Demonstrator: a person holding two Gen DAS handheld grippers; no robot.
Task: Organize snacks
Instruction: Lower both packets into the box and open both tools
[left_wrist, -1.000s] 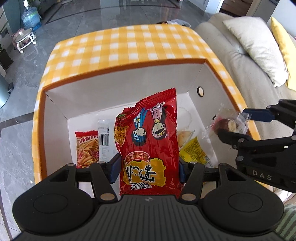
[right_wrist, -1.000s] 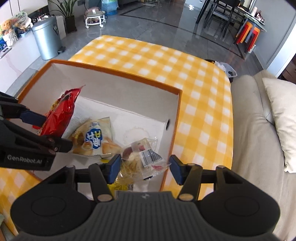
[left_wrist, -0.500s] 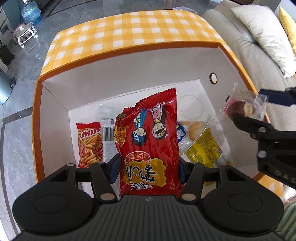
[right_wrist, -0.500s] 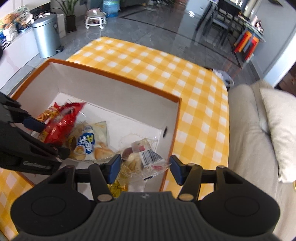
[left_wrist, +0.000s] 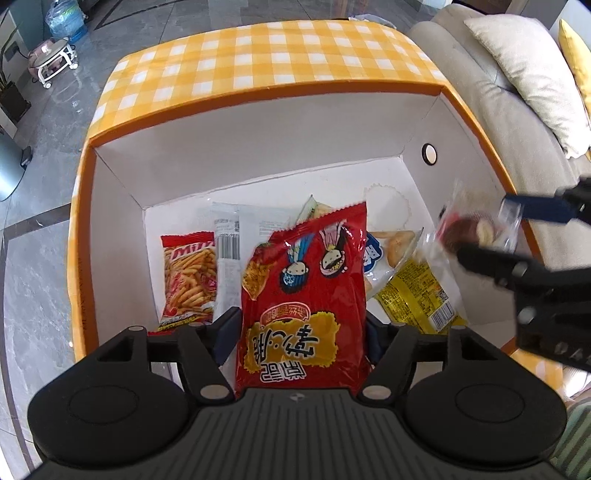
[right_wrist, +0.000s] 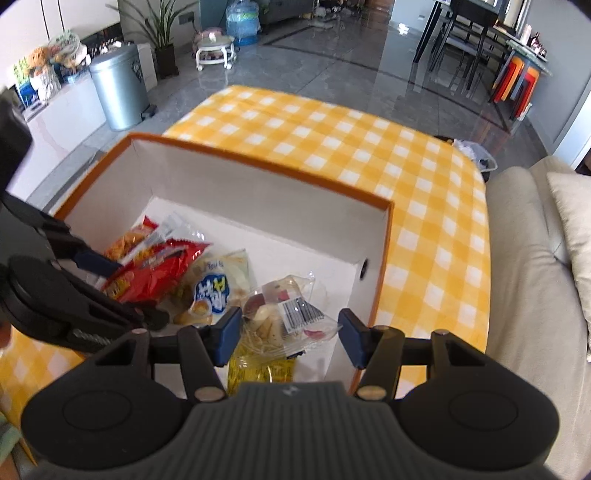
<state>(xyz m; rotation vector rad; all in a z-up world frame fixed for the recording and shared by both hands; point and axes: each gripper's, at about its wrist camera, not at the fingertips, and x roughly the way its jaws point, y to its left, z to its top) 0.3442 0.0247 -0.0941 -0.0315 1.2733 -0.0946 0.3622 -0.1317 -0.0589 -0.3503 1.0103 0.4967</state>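
Observation:
My left gripper (left_wrist: 299, 328) is shut on a red snack bag (left_wrist: 306, 295) with cartoon figures, held inside the orange-rimmed white box (left_wrist: 258, 92). My right gripper (right_wrist: 288, 334) is shut on a clear packet (right_wrist: 288, 314) of pastry with a barcode, held over the box's right end; it also shows in the left wrist view (left_wrist: 472, 229). The red bag and left gripper show in the right wrist view (right_wrist: 155, 273).
In the box lie a red fries packet (left_wrist: 188, 277), a white barcoded packet (left_wrist: 229, 254), a blue-and-white bun bag (right_wrist: 214, 291) and a yellow packet (left_wrist: 417, 295). The box stands on a yellow checked tablecloth (right_wrist: 369, 155). A beige sofa (right_wrist: 535, 295) is to the right.
Both grippers have lowered further into the box with their packets. The red bag now tilts down among the snacks on the box floor.

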